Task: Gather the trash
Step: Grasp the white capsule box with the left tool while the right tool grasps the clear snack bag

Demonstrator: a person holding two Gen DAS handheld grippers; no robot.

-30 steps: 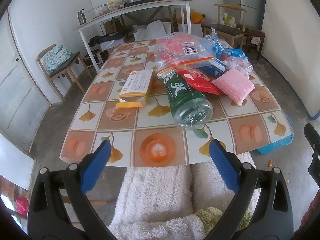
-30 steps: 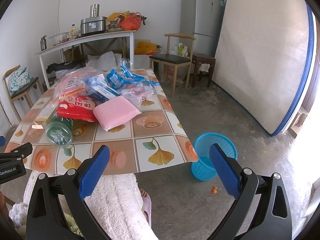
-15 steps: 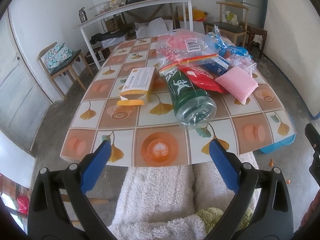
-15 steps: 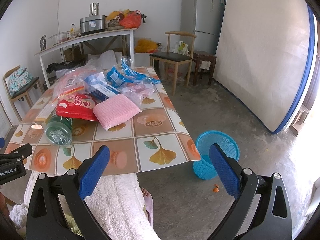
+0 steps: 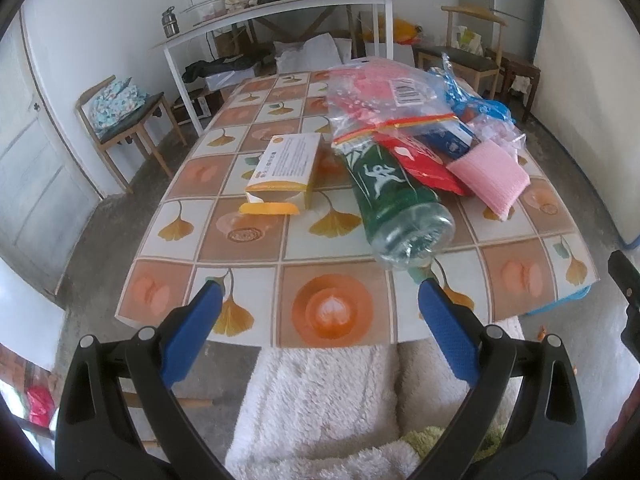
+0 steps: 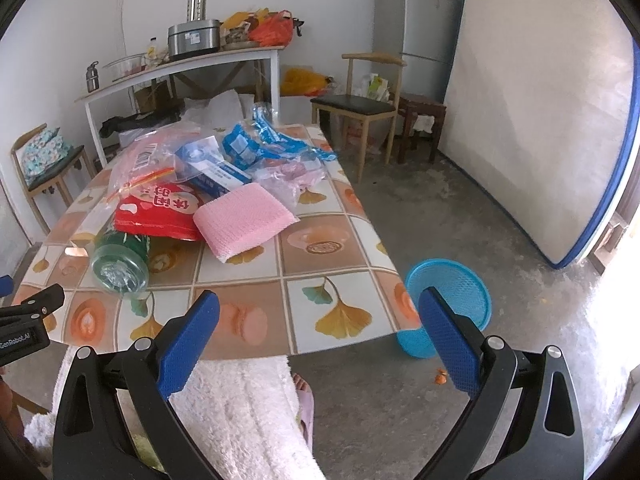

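Trash lies on a table (image 5: 328,312) with a leaf-patterned cloth. A green plastic bottle (image 5: 394,196) (image 6: 120,260) lies on its side, base toward me. Left of it sits an open yellow and white carton (image 5: 286,166). Behind are a red snack bag (image 6: 160,210), a pink sponge pad (image 5: 490,178) (image 6: 242,220), a clear zip bag (image 5: 376,98), a blue and white box (image 6: 216,172) and blue wrappers (image 6: 264,142). My left gripper (image 5: 320,318) hovers open over the near table edge. My right gripper (image 6: 320,320) is open above the table's near right corner.
A blue mesh basket (image 6: 450,304) stands on the floor right of the table. A person's white fleece clothing (image 5: 320,400) fills the foreground. Wooden chairs (image 5: 124,120) (image 6: 360,108), a white side table (image 6: 180,68), a fridge (image 6: 416,28) and a leaning mattress (image 6: 536,108) ring the room.
Both grippers have drifted forward toward the table; the bottle and pile appear larger and closer. Nothing was grasped and both jaws stay open.
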